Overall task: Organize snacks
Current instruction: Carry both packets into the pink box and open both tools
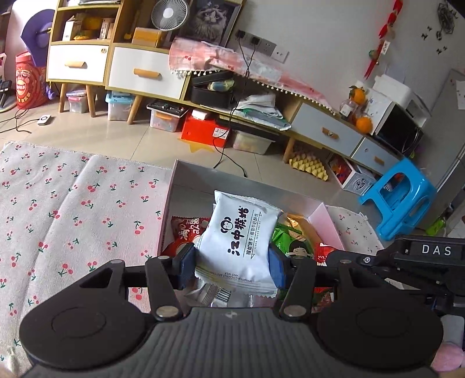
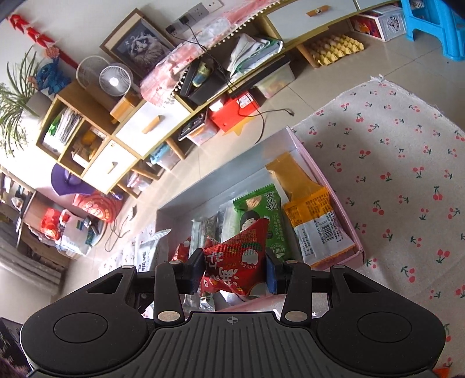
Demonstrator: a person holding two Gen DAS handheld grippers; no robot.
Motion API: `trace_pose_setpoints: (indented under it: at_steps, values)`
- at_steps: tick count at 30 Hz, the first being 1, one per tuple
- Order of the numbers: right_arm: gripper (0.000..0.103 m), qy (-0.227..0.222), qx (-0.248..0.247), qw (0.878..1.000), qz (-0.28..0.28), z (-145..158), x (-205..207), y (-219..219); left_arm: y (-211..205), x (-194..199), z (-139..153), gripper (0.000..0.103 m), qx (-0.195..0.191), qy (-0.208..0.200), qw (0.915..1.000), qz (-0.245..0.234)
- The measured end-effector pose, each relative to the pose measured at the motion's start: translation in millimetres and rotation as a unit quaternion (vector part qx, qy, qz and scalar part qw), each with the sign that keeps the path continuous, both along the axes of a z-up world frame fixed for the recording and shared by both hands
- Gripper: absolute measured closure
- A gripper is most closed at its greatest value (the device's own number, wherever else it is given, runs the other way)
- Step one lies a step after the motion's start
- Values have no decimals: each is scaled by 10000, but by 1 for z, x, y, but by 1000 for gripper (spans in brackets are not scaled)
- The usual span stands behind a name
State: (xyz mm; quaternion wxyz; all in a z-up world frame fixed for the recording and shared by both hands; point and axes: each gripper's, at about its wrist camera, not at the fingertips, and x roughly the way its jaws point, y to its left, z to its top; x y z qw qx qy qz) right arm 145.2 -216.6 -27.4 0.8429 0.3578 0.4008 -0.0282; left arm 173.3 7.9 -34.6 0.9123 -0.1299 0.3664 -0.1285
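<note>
Holding a white snack packet (image 1: 237, 241) between its two blue pads, the left gripper (image 1: 232, 266) hangs over the pink box (image 1: 322, 216), its jaws set fairly wide across the packet's width. The packet stands with its long axis pointing away from the camera and slightly left, printed face up, its far end raised above the snacks in the box. To the left of the box lies a broad stretch of cherry-print cloth (image 1: 72, 209) with nothing on it, so that side has open room; the box's far wall rises behind the packet, and its right wall stands close by.

The right gripper (image 2: 234, 273) pinches a crumpled red snack packet (image 2: 237, 258) at a medium opening, above the near end of the same box (image 2: 328, 186). Inside the box, a green packet (image 2: 266, 216) and an orange packet (image 2: 315, 224) lie side by side, their long axes running along the box's length, the orange one against the right wall. More cherry cloth (image 2: 392, 174) spreads open to the right of the box.

Beyond the cloth is a tiled floor (image 1: 139, 139), a low wooden cabinet (image 1: 145, 72) with white drawers, a small fan (image 1: 168, 13) and a blue stool (image 1: 398, 197).
</note>
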Motion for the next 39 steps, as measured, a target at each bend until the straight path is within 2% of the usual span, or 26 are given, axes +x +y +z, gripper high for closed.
trace_pose_setpoints:
  at_steps: [4, 9, 13, 19, 21, 23, 27, 32, 35, 39]
  values:
    - [62, 1, 216, 9997, -123, -7, 21, -7, -12, 8, 0, 54, 285, -112, 9995, -85]
    - [61, -41, 132, 9998, -115, -15, 45, -11, -14, 25, -1, 54, 537, -120, 9984, -94]
    - [61, -71, -6, 10000, -6, -20, 60, -10, -14, 34, -6, 54, 617, -69, 9980, -114]
    - [61, -174, -147, 9997, 63, -21, 70, -9, -11, 38, -14, 54, 503, 29, 9987, -19]
    - [60, -188, -201, 9996, 43, -21, 69, -9, -12, 35, -14, 45, 552, -25, 9985, 47]
    - [59, -147, -187, 9997, 23, -21, 67, -10, -11, 33, -12, 41, 533, -34, 9986, 17]
    - [50, -122, -155, 9998, -16, -18, 62, -13, -11, 29, -6, 33, 556, -43, 9984, 27]
    - [45, -135, -292, 9995, 21, -7, 50, -12, -14, 20, 6, 25, 659, -126, 9977, -65]
    - [33, -160, -417, 9990, 26, 2, 40, -11, -14, 13, 12, 22, 720, -156, 9972, -88]
    - [32, -127, -464, 9988, 69, 12, 27, -11, -14, 4, 18, 18, 739, -141, 9971, -117]
